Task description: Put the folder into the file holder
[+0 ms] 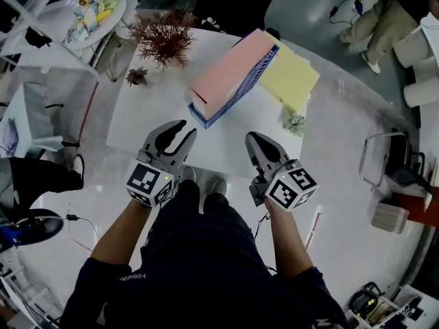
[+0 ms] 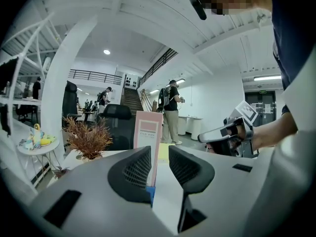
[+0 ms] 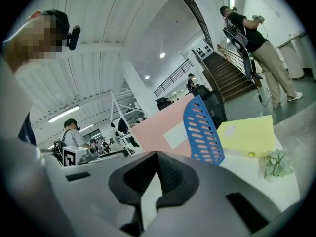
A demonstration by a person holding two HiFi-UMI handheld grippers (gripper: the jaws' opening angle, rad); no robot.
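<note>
The file holder [image 1: 230, 81] is a blue box with pink sides, standing on the white table [image 1: 158, 108] ahead of both grippers. A yellow folder [image 1: 295, 77] lies flat on the table just beyond it, to the right. My left gripper [image 1: 185, 129] hovers at the table's near edge, open, with a narrow gap and nothing between the jaws. In the left gripper view the holder's pink end [image 2: 148, 132] shows past the left gripper [image 2: 159, 154]. My right gripper [image 1: 251, 138] is shut and empty at the near edge. The right gripper view shows the holder's blue perforated end [image 3: 202, 132] and the folder [image 3: 247, 135].
A dried reddish plant [image 1: 164, 40] stands at the table's far left, with a small plant [image 1: 136, 76] below it. A small succulent [image 1: 296, 123] sits right of the holder, near the right gripper. Chairs, a side table [image 1: 89, 19] and a standing person [image 1: 374, 19] surround the table.
</note>
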